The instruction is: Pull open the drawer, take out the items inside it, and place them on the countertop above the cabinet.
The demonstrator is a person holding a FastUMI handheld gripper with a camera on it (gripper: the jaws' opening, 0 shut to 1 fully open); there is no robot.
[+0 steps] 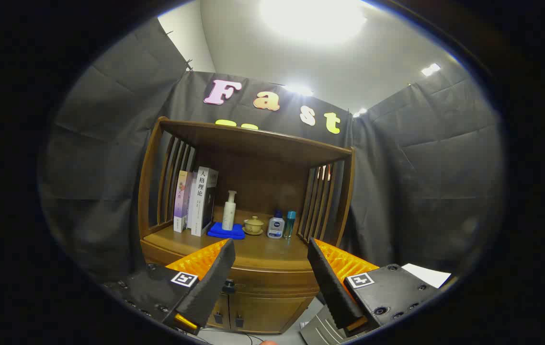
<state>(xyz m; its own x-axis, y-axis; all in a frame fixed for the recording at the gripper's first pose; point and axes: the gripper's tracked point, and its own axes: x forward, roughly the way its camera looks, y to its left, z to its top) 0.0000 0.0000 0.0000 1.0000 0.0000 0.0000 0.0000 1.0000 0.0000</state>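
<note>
- While I hold the gripper (269, 254) in front of the cabinet (248, 268), its fingers (215, 280) are spread wide and grip nothing.
- Between the fingers, at the lower centre of the frame, I see the drawer (272, 282) front, closed, with a dark knob (228, 286) near the left finger.
- Above it the countertop (272, 249) has free wood along its front edge.
- Further back stand books (196, 201), a pump bottle (228, 211) on a blue cloth (226, 231), a lidded cup (254, 225) and two small bottles (282, 225).
</note>
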